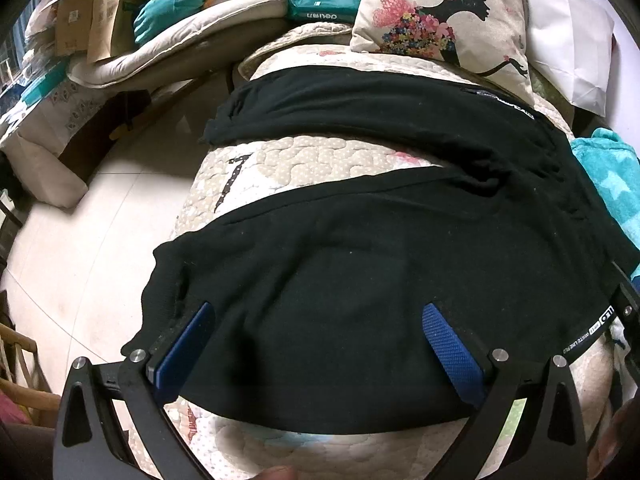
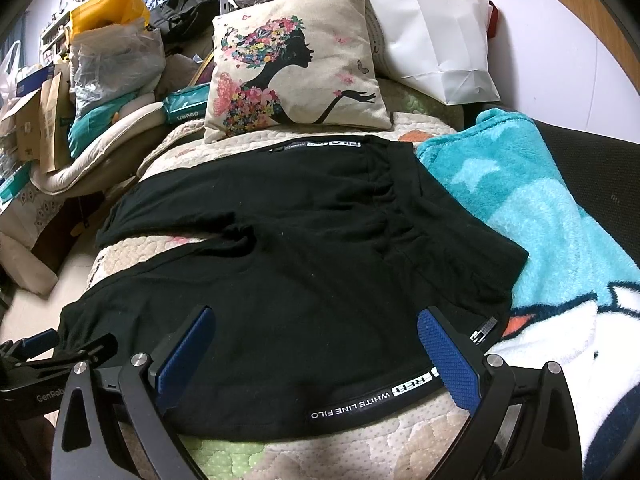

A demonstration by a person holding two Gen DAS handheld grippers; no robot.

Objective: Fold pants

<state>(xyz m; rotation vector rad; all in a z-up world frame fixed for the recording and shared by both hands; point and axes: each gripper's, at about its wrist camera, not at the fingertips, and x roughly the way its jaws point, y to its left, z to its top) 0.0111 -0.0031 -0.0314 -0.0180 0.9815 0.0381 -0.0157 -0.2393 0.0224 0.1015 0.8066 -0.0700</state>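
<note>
Spreading flat, black pants (image 2: 280, 264) hide most of the quilt (image 2: 320, 444).

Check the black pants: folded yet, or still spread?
Spread. The black pants lie flat on the quilt, both legs apart, quilt showing between them.

The black cotton shorts-length pants (image 2: 288, 264) in front of me lie spread flat and unfolded, legs splayed apart toward my left, gathered waistband toward my right, with a white-lettered stripe (image 2: 372, 396) along the near side seam.
</note>
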